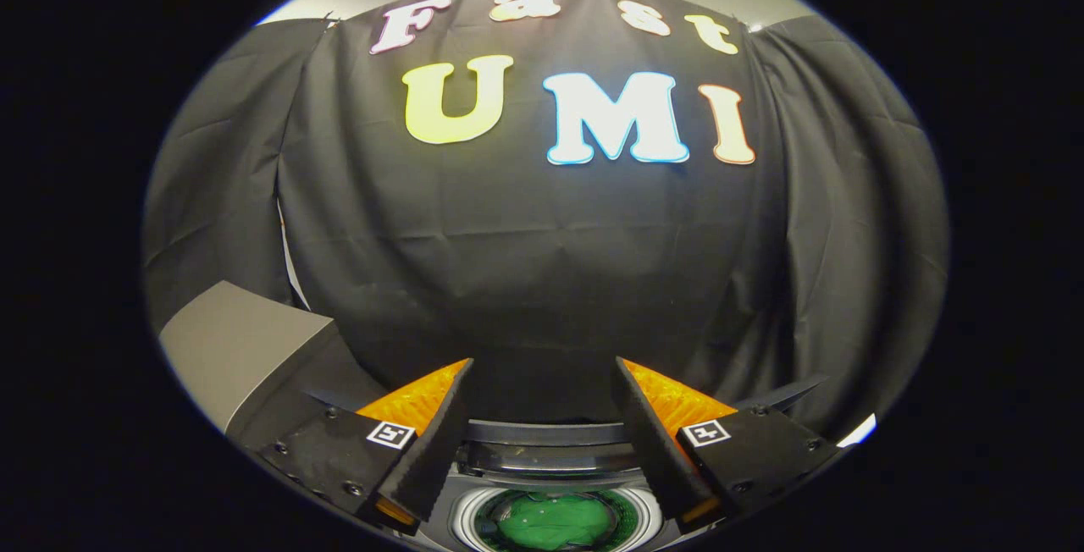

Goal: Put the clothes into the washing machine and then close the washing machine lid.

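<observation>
Viewpoint: you look out along the gripper (542, 383), its spread fingers (432, 442) low in view.
Facing: the booth's black cloth wall (542, 264).
Nearness: washing machine (550, 450) close below.

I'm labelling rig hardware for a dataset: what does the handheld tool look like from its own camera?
The tool has two wedge-shaped fingers that taper to points, with textured inner faces. Each sits on a dark, angular mount fixed with small screws, and each mount carries a small square black-and-white marker. The fingers are spread apart, with nothing between them. No cables or sleeves are visible.
</observation>
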Action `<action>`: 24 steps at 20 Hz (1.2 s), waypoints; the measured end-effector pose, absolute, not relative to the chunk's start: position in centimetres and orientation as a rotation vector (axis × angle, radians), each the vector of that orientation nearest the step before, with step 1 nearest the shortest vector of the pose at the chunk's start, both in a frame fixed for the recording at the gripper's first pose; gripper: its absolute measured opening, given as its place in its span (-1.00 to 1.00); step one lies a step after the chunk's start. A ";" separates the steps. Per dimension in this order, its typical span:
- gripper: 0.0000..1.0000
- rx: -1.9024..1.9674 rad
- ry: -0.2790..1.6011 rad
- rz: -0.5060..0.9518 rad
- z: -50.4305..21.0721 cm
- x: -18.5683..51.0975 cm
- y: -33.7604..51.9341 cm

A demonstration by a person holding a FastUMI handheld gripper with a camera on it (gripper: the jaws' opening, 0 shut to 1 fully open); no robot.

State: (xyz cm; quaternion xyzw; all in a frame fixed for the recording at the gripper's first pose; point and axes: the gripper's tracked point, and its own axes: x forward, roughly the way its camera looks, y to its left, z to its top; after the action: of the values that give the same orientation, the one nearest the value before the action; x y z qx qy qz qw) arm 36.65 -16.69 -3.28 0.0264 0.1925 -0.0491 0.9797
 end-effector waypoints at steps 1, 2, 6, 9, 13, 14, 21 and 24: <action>0.97 0.051 0.373 -0.102 -3.5 36.2 -16.6; 0.97 0.050 0.363 -0.101 -3.6 35.7 -16.5; 0.97 0.048 0.345 -0.104 -4.1 33.3 -16.1; 0.96 0.042 0.346 -0.110 -5.3 30.3 -15.4; 0.98 -0.022 0.381 -0.120 -7.8 26.0 -14.8; 1.00 -0.043 0.376 -0.117 -8.1 24.8 -14.5; 1.00 -0.086 0.375 -0.088 -9.2 20.9 -12.4; 1.00 -0.071 0.345 -0.091 -8.3 20.0 -11.9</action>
State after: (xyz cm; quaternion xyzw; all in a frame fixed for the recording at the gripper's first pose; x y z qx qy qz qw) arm 19.97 -11.95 -8.28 -0.0354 0.1713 -0.0454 0.9835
